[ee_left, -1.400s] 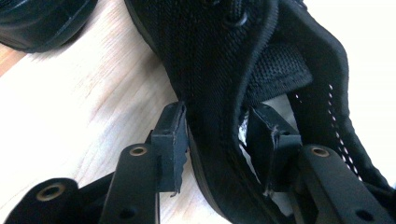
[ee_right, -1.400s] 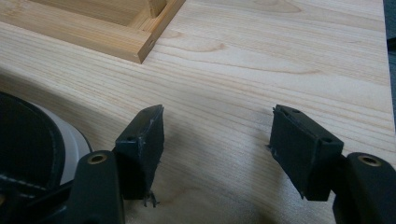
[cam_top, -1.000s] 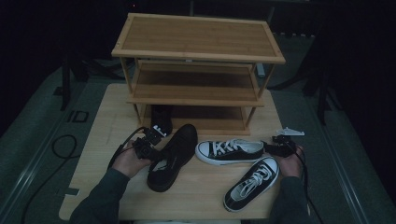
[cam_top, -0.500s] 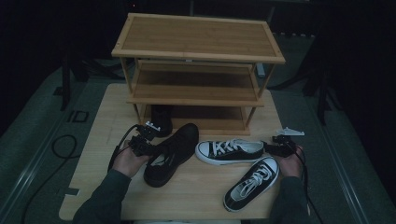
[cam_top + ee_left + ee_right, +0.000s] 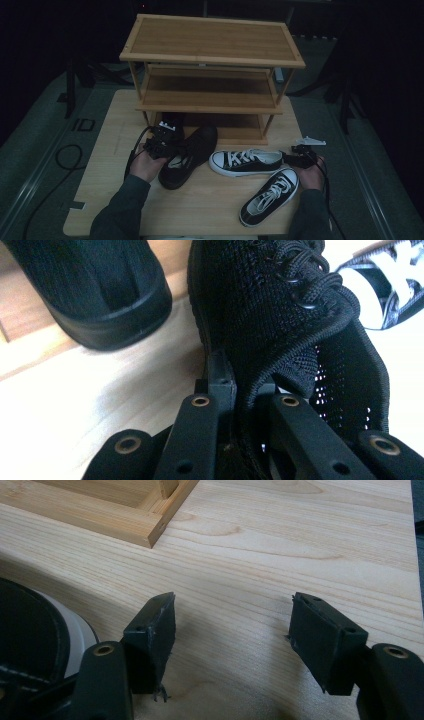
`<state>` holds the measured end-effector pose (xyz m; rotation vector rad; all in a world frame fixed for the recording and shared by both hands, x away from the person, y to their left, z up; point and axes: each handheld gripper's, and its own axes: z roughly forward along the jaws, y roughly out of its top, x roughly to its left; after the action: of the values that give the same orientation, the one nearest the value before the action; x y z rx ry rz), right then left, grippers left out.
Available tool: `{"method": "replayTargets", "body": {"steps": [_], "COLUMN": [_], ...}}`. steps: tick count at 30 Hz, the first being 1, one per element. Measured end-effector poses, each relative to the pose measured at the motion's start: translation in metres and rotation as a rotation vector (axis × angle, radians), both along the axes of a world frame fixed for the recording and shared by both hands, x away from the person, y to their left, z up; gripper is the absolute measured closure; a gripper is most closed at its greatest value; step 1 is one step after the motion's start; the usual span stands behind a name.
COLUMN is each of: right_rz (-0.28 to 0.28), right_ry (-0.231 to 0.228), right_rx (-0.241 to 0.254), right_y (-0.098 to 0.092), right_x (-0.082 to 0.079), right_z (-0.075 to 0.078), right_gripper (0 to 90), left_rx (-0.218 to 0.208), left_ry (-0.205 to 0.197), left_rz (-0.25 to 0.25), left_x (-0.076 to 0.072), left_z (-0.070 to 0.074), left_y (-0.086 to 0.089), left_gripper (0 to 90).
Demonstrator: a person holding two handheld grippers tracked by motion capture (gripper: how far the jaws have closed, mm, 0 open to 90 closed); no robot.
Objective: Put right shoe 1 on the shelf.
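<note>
Your left gripper (image 5: 240,405): jaws just closed, now pinching collar of black shoe (image 5: 189,155) (on table, before rack (image 5: 210,75)); ready to lift. Your right gripper (image 5: 232,645): spread, empty.

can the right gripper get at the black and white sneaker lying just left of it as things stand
Probably yes. The right gripper sits with its jaws open and nothing between them, right by the heel of the black-and-white sneaker. Bare table lies around it, and the left gripper is busy clamping the black shoe.
</note>
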<state>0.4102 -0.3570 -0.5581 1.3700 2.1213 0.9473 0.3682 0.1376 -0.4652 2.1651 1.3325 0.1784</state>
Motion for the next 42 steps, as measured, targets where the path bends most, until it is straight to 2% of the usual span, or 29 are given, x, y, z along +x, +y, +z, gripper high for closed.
{"method": "replayTargets", "body": {"steps": [6,19,25,31,39,42], "right_rz": [0.001,0.004,0.004,0.004,0.004,0.004], "right_ry": [0.000,0.001,0.000,0.000,0.000,0.000], "right_rx": [0.000,0.000,0.000,0.000,0.000,-0.001], "right_y": [0.000,0.000,0.000,0.000,0.000,0.000], "right_x": [0.000,0.000,0.000,0.000,0.000,0.000], "right_z": [0.000,0.000,0.000,0.000,0.000,0.000], "right_gripper": [34.9,34.9,34.9,34.9,34.9,34.9], "left_rx": [-0.016,-0.059,-0.046,-0.021,-0.003,-0.013], "left_ry": [-0.013,-0.057,-0.085,-0.117,-0.117,-0.116], "left_rz": [0.044,0.177,0.229,0.265,0.275,0.274], "left_x": [0.011,0.035,0.040,0.040,0.041,0.041], "left_z": [-0.003,-0.009,-0.010,-0.012,-0.019,-0.020], "left_y": [-0.008,-0.018,-0.020,-0.026,-0.026,-0.024], "left_gripper": [86.1,86.1,85.8,85.7,83.4,81.5]}}
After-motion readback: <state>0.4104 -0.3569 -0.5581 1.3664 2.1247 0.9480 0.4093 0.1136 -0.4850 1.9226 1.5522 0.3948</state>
